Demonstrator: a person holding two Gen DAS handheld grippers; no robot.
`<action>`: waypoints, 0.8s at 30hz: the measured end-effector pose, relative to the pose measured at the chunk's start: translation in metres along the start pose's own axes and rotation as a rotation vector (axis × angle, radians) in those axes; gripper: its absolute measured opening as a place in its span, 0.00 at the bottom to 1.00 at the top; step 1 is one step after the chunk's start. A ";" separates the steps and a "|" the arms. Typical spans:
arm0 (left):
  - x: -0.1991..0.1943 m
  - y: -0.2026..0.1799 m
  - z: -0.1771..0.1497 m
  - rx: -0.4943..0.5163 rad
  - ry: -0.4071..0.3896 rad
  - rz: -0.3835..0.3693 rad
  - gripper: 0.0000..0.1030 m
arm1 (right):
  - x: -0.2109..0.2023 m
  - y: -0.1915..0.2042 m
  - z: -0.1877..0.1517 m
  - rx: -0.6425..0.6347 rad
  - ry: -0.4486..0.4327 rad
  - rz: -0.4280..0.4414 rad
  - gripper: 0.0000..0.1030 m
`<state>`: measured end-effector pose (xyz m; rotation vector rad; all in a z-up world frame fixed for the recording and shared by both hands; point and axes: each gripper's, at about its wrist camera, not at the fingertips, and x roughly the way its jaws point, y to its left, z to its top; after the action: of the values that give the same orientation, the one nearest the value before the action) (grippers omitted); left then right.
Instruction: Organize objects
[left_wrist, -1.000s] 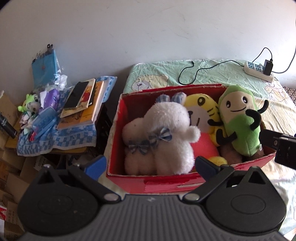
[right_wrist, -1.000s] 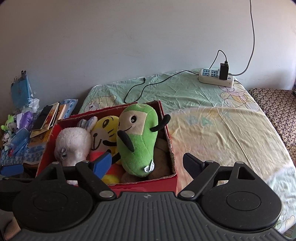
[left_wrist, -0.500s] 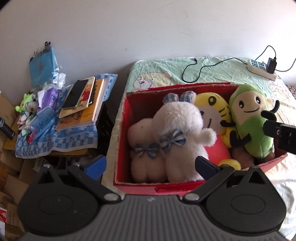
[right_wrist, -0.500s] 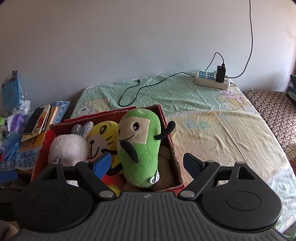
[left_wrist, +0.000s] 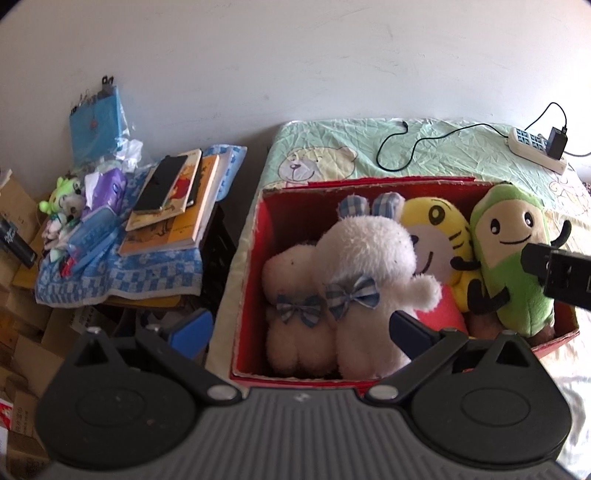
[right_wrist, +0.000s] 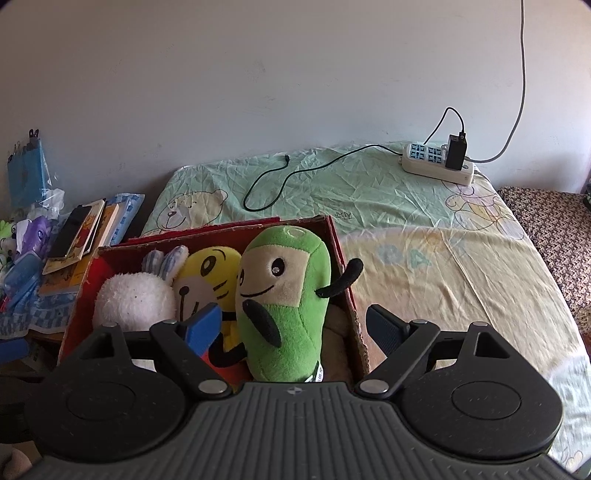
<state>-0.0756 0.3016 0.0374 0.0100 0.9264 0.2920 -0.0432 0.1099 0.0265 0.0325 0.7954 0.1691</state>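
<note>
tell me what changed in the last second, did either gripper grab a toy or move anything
Nothing was grabbed or let go. Both cameras closed in on the red box: it fills more of each view now, so the left gripper and right gripper moved toward it, jaws open and empty throughout. The white plush, yellow plush and green plush sit as before.
</note>
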 end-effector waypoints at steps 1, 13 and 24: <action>0.001 -0.001 0.000 0.000 0.004 -0.002 0.98 | 0.001 -0.001 0.000 -0.003 0.001 0.000 0.85; 0.006 -0.006 -0.003 0.009 0.020 -0.011 0.98 | 0.005 -0.003 0.000 0.003 0.003 -0.003 0.85; 0.005 0.003 -0.004 -0.002 0.003 -0.024 0.98 | 0.004 0.006 -0.001 -0.014 0.005 0.014 0.85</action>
<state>-0.0765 0.3053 0.0315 -0.0036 0.9283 0.2706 -0.0419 0.1169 0.0230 0.0243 0.7989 0.1879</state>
